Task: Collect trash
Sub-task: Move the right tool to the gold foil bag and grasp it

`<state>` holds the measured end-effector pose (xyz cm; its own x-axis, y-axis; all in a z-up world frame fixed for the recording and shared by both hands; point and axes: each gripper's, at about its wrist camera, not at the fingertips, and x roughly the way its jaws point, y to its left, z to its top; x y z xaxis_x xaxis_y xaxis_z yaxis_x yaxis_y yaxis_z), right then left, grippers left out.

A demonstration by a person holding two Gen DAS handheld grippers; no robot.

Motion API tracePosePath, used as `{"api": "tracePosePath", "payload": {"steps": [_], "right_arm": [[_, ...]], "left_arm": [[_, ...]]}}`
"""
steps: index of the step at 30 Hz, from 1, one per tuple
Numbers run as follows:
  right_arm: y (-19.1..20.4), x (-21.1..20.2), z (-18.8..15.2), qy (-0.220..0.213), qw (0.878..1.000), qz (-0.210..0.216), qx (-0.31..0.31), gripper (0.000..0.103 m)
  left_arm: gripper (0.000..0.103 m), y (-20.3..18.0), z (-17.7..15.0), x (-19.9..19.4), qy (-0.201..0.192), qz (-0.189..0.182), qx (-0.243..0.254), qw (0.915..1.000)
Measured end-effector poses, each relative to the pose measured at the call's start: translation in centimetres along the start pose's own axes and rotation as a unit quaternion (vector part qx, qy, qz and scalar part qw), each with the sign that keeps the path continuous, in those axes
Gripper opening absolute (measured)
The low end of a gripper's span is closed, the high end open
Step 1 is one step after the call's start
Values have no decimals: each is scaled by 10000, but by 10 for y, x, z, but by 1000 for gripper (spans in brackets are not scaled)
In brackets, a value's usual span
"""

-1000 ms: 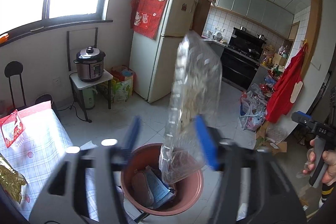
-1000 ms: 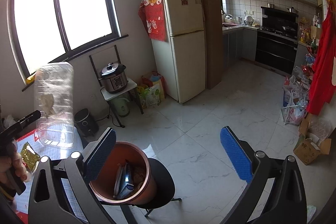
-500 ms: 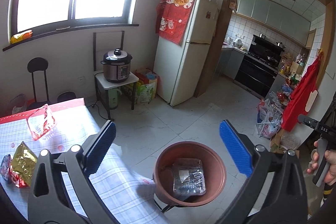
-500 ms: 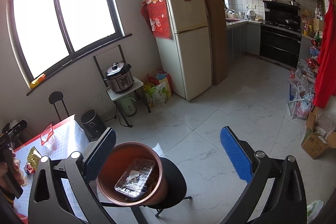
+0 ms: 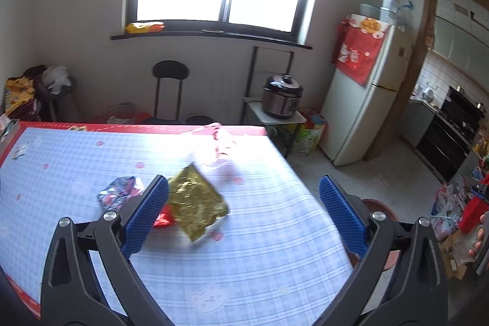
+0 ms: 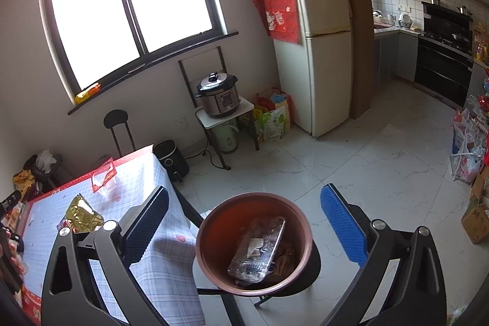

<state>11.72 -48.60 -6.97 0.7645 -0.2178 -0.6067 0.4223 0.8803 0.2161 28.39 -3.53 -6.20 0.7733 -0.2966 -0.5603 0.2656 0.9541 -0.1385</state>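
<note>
My left gripper (image 5: 244, 216) hangs open over the checked tablecloth (image 5: 259, 249), nothing between its blue pads (image 5: 146, 219). Just ahead lies a gold foil wrapper (image 5: 195, 200), with a red wrapper (image 5: 165, 219) under its left edge and a silvery printed wrapper (image 5: 120, 191) further left. A pale pink packet (image 5: 218, 145) lies near the table's far edge. My right gripper (image 6: 244, 228) is open and empty above the brown bin (image 6: 214, 234), which stands on a black stool and holds a clear plastic tray (image 6: 259, 249). The gold foil wrapper (image 6: 82, 214) shows at left in the right wrist view.
A black chair (image 5: 169, 87) and cluttered stool (image 5: 45, 87) stand behind the table under the window. A pressure cooker (image 6: 218, 95) sits on a small stand beside the fridge (image 6: 318, 51). Bags and boxes (image 6: 470, 155) line the right wall. White tiled floor lies between.
The clear plastic tray left my left gripper and dropped into the brown bin. My left gripper then swung left from the bin to over the table. My right gripper shifted closer above the bin.
</note>
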Motion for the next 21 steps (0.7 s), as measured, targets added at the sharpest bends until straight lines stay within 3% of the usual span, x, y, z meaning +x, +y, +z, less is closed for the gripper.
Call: {"api": "tracePosePath", "payload": {"steps": [8,21], "right_arm": [[108,37,-7,393,9956,467,-709,97],[335,117,-64,1051,9631,1592,-1901,97]], "left_arm": [[97,134,-35,-49,-82,1057,-825,9909],[97,275,-87,-85,96,1784,-1533,9719]]}}
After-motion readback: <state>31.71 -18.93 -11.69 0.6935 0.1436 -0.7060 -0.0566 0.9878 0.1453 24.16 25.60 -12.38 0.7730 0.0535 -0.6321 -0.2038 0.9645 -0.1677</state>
